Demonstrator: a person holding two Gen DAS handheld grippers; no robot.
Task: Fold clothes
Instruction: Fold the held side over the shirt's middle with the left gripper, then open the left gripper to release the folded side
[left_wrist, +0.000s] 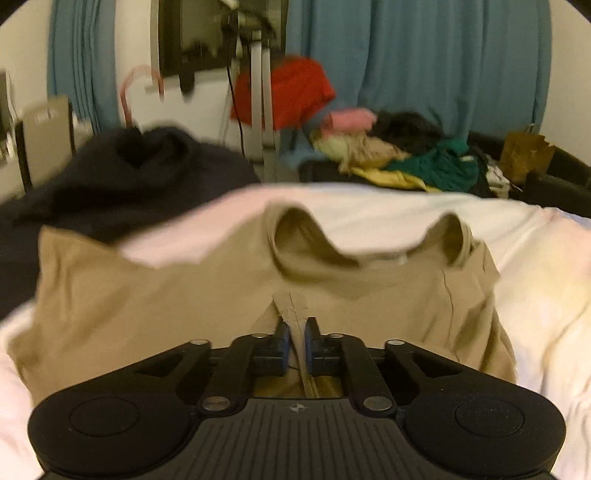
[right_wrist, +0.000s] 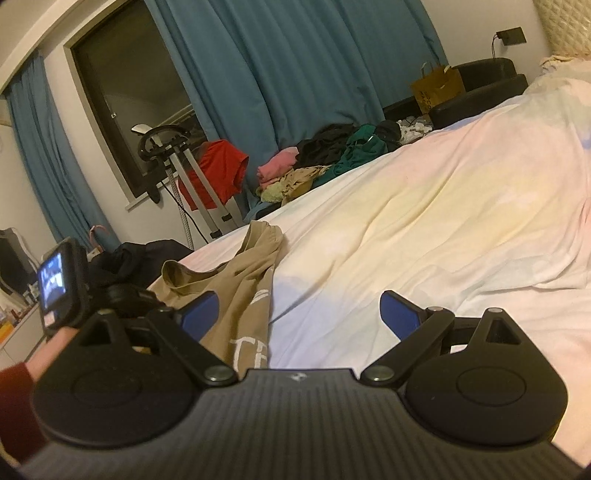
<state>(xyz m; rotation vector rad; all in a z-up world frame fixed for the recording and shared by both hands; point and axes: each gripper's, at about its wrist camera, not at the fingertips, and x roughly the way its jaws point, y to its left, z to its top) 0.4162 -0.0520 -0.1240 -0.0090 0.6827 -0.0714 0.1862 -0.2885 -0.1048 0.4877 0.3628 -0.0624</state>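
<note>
A tan T-shirt (left_wrist: 177, 295) lies spread on the white bed sheet (left_wrist: 535, 280), its neck opening toward the far side. My left gripper (left_wrist: 297, 332) sits low over the shirt's middle, and its blue pads pinch a raised stitched fold of the fabric. In the right wrist view the same shirt (right_wrist: 240, 291) lies at the left with white lettering showing. My right gripper (right_wrist: 299, 310) stands wide open just above the sheet; its left finger (right_wrist: 201, 312) overlaps the shirt's edge and nothing is between its fingers. The left gripper's body and a hand (right_wrist: 55, 347) show at the left.
A dark garment (left_wrist: 140, 173) is heaped at the bed's far left. Beyond the bed, a pile of mixed clothes (left_wrist: 399, 151) lies on a dark bench beside a brown paper bag (left_wrist: 524, 151). A metal stand carrying a red garment (left_wrist: 291, 92) stands before blue curtains (left_wrist: 424, 55).
</note>
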